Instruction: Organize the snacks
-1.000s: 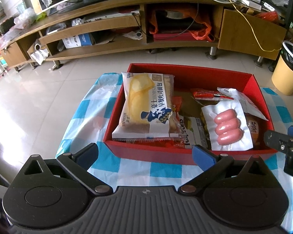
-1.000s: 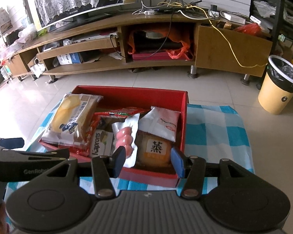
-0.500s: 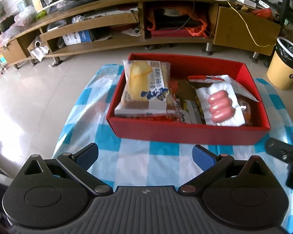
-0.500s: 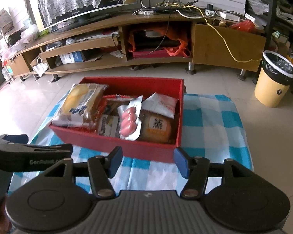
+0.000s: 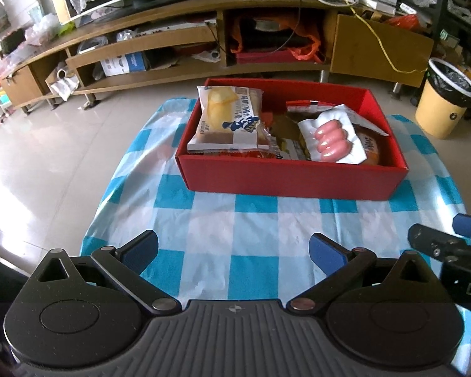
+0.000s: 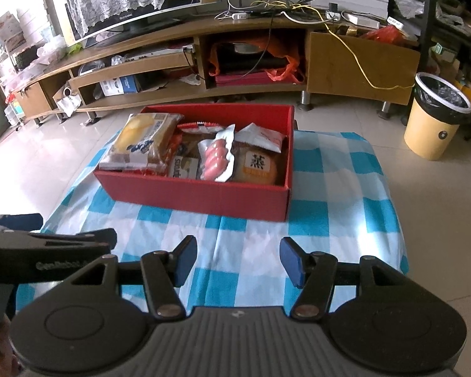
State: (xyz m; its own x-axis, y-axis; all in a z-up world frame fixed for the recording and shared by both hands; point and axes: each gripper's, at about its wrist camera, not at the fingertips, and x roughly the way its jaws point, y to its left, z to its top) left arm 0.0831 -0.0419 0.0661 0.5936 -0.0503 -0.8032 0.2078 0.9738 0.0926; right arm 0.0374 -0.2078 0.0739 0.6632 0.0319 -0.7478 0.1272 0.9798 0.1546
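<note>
I see both my claws released and holding nothing: the left gripper (image 5: 232,246) spread wide, the right gripper (image 6: 238,259) having just widened. The red box (image 5: 285,185) sits ahead on the checked cloth (image 5: 210,220), packed with a bread packet (image 5: 227,119), a sausage pack (image 5: 331,139) and, probably, a bun (image 6: 257,165).

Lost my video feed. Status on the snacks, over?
Left gripper and right gripper open, empty, above the checked cloth. Snacks packed in red box. Nothing in the way.
</note>
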